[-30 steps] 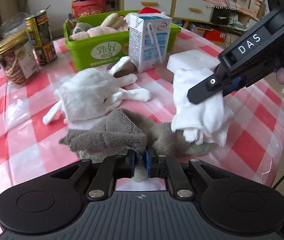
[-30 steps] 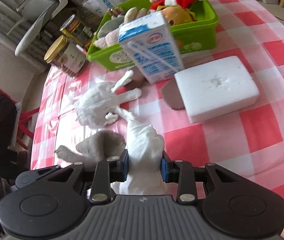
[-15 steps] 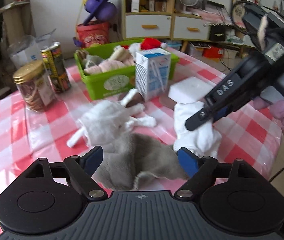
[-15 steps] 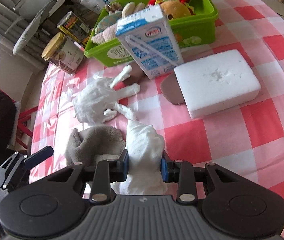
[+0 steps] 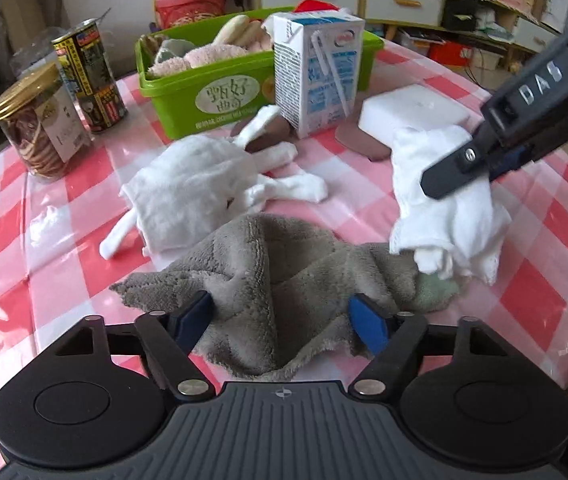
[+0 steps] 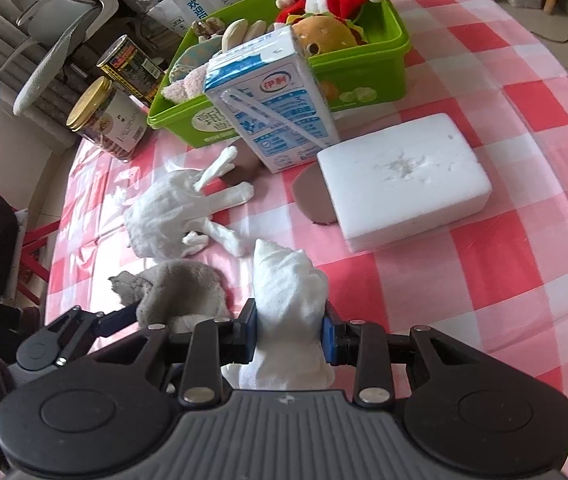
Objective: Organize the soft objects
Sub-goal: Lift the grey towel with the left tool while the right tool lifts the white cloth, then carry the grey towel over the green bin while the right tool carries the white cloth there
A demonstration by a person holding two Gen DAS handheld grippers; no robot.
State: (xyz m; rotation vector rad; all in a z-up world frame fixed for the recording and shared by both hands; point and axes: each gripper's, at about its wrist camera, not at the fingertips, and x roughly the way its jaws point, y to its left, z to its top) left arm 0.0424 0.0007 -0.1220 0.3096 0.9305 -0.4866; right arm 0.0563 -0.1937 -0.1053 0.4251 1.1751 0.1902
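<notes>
A grey plush towel (image 5: 279, 280) lies crumpled on the checked table, also in the right wrist view (image 6: 179, 292). My left gripper (image 5: 281, 316) is open, its blue pads on either side of the towel's near fold. My right gripper (image 6: 288, 332) is shut on a bunched white cloth (image 6: 288, 296), seen in the left wrist view (image 5: 444, 200) held just above the towel's right end. A white glove (image 5: 203, 188) lies flat behind the towel. A green basket (image 5: 219, 88) of plush toys stands at the back.
A milk carton (image 5: 316, 72) stands in front of the basket, a white foam block (image 5: 412, 112) to its right. A cookie jar (image 5: 39, 124) and a tin can (image 5: 87, 80) stand at the back left. The table edge runs close on the right.
My left gripper opened and let go of the grey towel, backed off, then came down again with its pads around the towel. The right gripper kept holding the white cloth.
</notes>
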